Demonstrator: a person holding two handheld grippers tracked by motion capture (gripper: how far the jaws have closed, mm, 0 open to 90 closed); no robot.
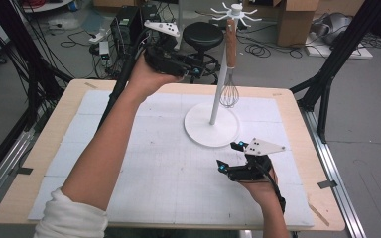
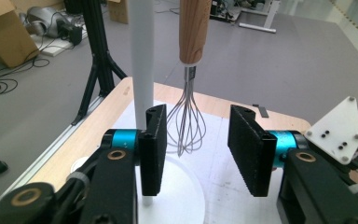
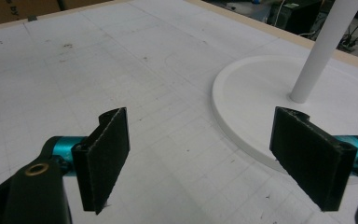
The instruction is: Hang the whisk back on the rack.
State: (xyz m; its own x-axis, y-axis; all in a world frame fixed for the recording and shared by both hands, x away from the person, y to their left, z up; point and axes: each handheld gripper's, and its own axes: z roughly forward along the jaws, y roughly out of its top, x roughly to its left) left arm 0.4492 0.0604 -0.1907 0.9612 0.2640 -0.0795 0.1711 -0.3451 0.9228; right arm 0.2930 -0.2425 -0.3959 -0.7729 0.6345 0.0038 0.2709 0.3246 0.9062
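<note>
Left gripper view: my left gripper [image 2: 193, 154], jaws open, faces the whisk [image 2: 187, 121] hanging on the rack [image 1: 218, 89], ungrasped; right gripper [image 3: 214, 161] idles open.

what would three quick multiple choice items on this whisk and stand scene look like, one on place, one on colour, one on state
1. Where is the whisk?
A. lying on the mat
B. hanging from the stand
C. held in the right gripper

2. What colour is the whisk's handle?
A. wood brown
B. red
C. blue

3. How do the left gripper jaws stand?
A. shut on the whisk
B. shut on the pole
C. open

Answers: 1 B, its handle hangs from the stand's top in the high view; 2 A, the wood grain shows in the left gripper view; 3 C, the whisk's wires show in the gap.
</note>
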